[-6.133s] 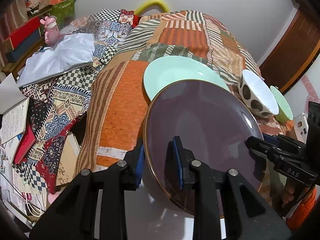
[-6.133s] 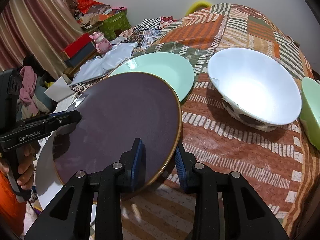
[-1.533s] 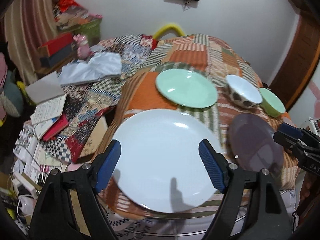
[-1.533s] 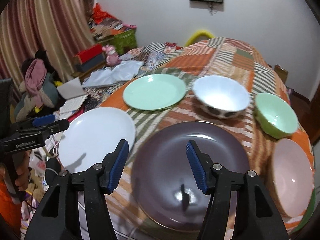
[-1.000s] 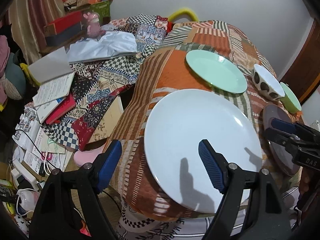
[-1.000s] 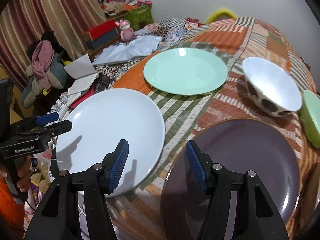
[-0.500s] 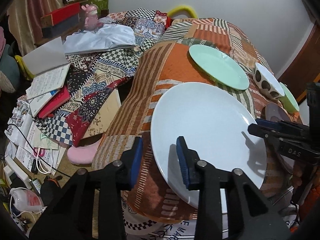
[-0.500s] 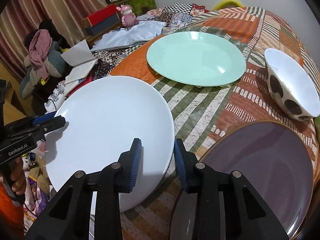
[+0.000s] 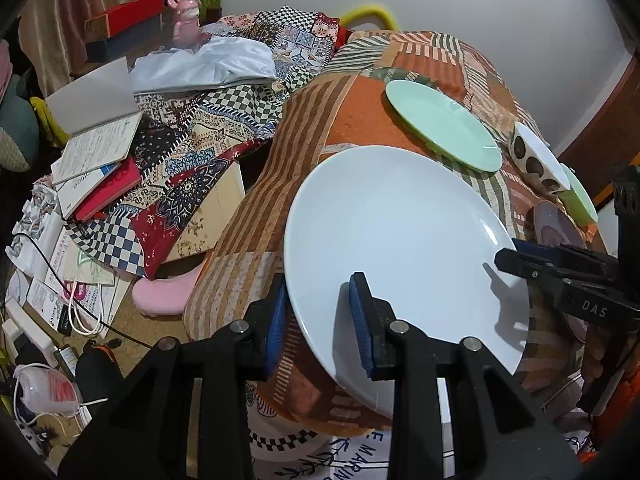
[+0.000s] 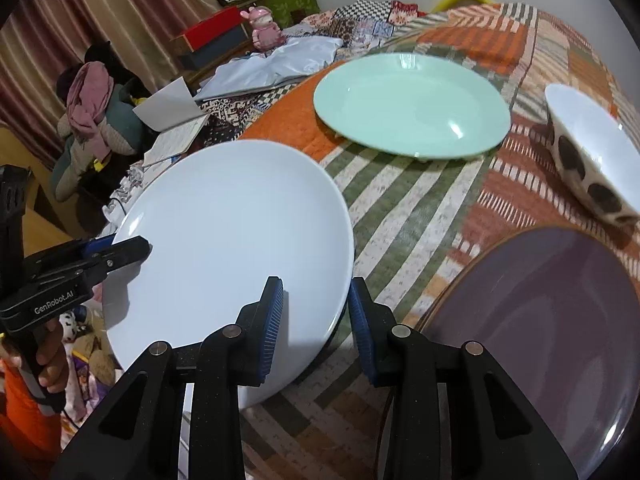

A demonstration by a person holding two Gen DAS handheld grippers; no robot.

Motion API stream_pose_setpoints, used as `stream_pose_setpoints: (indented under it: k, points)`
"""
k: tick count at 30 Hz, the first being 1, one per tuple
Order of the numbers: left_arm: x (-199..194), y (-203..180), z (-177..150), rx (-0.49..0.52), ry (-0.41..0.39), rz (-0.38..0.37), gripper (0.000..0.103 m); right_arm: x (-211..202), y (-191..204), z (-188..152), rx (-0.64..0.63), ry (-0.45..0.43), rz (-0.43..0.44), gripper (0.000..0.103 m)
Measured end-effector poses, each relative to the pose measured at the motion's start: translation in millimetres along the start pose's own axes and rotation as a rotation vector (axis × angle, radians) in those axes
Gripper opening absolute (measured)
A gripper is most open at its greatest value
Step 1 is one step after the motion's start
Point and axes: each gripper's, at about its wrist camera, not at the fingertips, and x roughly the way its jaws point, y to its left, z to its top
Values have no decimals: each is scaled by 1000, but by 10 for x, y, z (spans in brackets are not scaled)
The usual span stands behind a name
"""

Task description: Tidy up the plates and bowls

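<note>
On opposite rims of the white plate point(image 9: 400, 240), both grippers' jaws, previously wide, now clamp it.

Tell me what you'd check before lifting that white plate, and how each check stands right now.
1. Left gripper has the white plate rim between its jaws: ok.
2. Right gripper grips the opposite rim: ok.
3. Nothing lying on the white plate: ok.
4. Purple plate clear of the white plate's edge: ok, a gap shows.
5. Green plate free to receive it: ok.
6. Grip firm enough to lift: cannot tell.
</note>
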Motion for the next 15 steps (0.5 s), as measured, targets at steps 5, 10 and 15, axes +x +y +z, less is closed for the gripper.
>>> stream_pose_setpoints:
  k: [5,10,15]
  points:
    - [19,-28,7,5,-1,3,31,36,45,-6,-11,-1,-17,31]
    - [-9,-57,18,18,-14,12,31,19,57,13,-15,-14,-34,29]
    - [-33,-84,46,17,-23,26,31,-36,56,-4,-13,-34,-38,29]
